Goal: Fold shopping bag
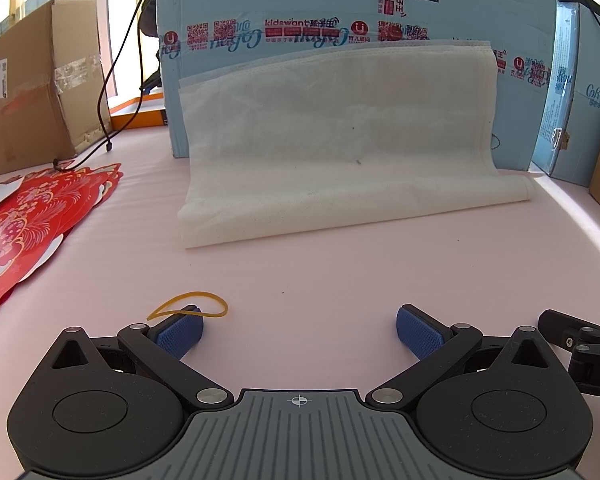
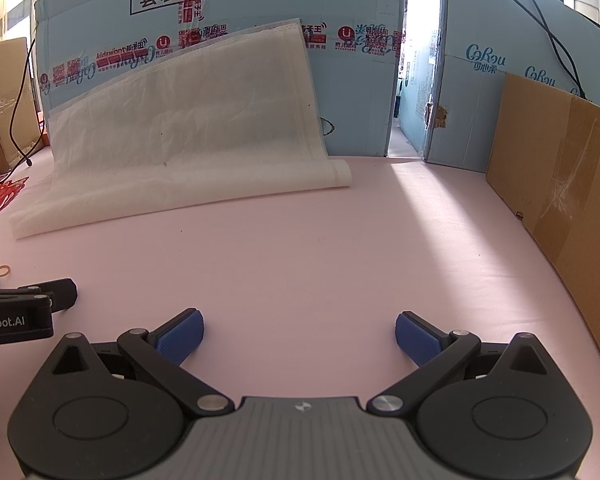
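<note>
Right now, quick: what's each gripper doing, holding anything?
Left gripper: open, holding nothing, well short of the white bag.
Right gripper: open, holding nothing, over bare pink table.

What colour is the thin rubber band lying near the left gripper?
The rubber band is yellow-orange; the left wrist view shows it best, beside the left gripper.

Large blue carton [image 1: 364,8] carried boxed black characters "套装勿拆"; red tape across it read "kidswant". Neighbouring blue carton [image 2: 484,80], right of the large one, bore "CoRou" logos. Left tool [image 2: 16,320], seen from the right wrist camera, showed "Robot.AI".
</note>
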The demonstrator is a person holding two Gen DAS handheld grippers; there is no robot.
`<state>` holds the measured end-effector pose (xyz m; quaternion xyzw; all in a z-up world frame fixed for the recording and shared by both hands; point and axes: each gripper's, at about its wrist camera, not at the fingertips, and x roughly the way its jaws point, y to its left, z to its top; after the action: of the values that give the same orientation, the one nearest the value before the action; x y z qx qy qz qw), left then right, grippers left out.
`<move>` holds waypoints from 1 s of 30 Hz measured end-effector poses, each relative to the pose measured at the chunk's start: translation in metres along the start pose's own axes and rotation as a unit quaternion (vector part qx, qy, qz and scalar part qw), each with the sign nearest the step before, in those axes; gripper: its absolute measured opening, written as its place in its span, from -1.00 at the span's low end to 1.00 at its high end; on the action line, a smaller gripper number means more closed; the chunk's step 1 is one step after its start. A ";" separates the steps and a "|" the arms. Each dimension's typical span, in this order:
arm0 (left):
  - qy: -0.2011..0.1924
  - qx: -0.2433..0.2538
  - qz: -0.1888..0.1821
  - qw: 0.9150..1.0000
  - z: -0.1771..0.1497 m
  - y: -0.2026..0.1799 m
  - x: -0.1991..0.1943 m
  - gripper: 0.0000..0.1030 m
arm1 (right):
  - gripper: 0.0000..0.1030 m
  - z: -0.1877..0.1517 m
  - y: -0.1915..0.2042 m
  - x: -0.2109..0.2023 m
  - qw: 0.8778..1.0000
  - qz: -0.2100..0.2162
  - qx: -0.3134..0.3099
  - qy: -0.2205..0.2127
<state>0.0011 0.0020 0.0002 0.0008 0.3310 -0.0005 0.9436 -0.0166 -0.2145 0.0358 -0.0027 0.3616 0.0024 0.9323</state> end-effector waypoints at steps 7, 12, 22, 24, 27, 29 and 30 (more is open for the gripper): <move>0.000 0.001 0.001 1.000 0.000 -0.001 0.000 1.00 | 1.00 -0.001 0.001 0.001 1.000 0.000 0.000 0.000; 0.000 0.003 0.002 1.000 -0.001 -0.001 0.000 1.00 | 1.00 -0.001 0.000 0.001 1.000 0.002 0.003 -0.001; 0.013 0.007 -0.006 1.000 0.004 0.001 0.000 1.00 | 1.00 0.000 0.002 0.002 1.000 -0.002 0.000 0.004; 0.009 0.008 -0.015 1.000 0.008 0.006 -0.004 1.00 | 1.00 0.000 0.002 0.002 1.000 -0.001 0.000 0.004; 0.000 0.009 -0.029 1.000 0.015 0.015 -0.014 1.00 | 1.00 0.001 0.001 0.001 1.000 0.001 -0.004 0.008; -0.007 0.010 -0.039 0.999 0.019 0.022 -0.020 1.00 | 1.00 0.004 0.001 -0.002 1.000 0.006 -0.014 0.009; -0.010 0.010 -0.044 0.999 0.021 0.025 -0.023 1.00 | 1.00 0.006 0.001 -0.006 1.000 0.009 -0.021 0.004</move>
<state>-0.0034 0.0269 0.0311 -0.0046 0.3215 -0.0455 0.9458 -0.0165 -0.2137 0.0443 -0.0187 0.3656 0.0186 0.9304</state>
